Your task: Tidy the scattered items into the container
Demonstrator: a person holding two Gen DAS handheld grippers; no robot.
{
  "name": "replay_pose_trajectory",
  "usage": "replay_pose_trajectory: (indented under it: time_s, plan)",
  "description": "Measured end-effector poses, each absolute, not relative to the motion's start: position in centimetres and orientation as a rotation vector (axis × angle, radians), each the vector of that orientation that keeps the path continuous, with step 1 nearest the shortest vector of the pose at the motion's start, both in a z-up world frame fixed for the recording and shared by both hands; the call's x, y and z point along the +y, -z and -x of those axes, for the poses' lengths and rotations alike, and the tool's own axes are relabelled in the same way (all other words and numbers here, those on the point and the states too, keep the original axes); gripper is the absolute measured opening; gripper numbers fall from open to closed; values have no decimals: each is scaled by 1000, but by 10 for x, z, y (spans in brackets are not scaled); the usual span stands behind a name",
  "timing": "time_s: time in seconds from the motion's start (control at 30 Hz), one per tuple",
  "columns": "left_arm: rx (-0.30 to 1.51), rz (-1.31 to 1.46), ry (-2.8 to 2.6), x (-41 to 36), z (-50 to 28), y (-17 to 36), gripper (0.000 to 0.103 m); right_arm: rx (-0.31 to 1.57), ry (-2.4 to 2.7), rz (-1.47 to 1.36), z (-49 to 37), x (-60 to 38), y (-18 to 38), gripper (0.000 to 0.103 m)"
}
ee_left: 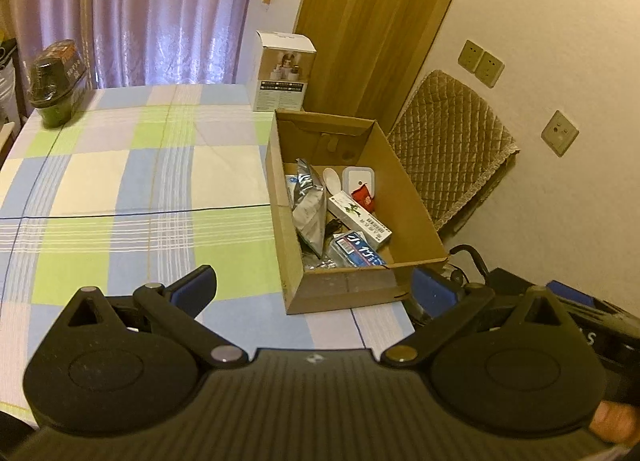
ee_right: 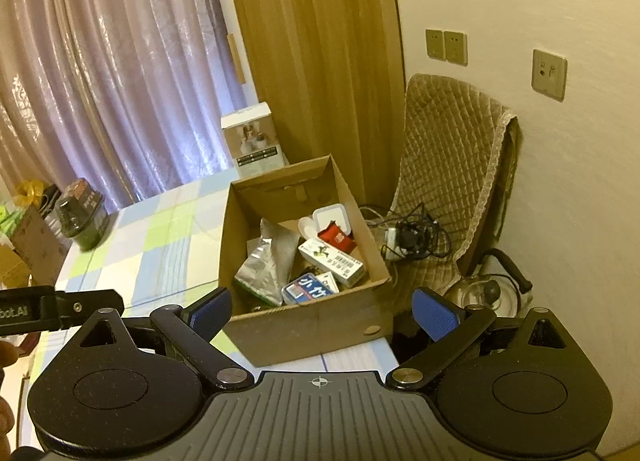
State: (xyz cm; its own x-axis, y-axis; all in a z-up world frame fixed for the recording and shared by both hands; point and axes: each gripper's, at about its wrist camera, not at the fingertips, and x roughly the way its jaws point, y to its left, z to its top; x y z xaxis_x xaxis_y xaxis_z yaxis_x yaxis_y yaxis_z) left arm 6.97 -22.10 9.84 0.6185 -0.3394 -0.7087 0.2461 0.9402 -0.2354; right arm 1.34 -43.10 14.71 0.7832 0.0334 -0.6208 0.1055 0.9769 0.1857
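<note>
cardboard box (ee_left: 340,293) front wall hides the lowest items; package print unreadable.

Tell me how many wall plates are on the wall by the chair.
3: two sockets touching side by side above the quilted chair, and one separate plate further right. More may be hidden behind the chair.
</note>
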Motion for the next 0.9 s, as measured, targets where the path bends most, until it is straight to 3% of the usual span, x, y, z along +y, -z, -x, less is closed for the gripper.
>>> replay_pose_trajectory:
  time_s: [0.9]
  plan:
    - [870, 47, 305, -209, -23, -77, 102, 755, 1, -65, 25, -413, -138, 101]
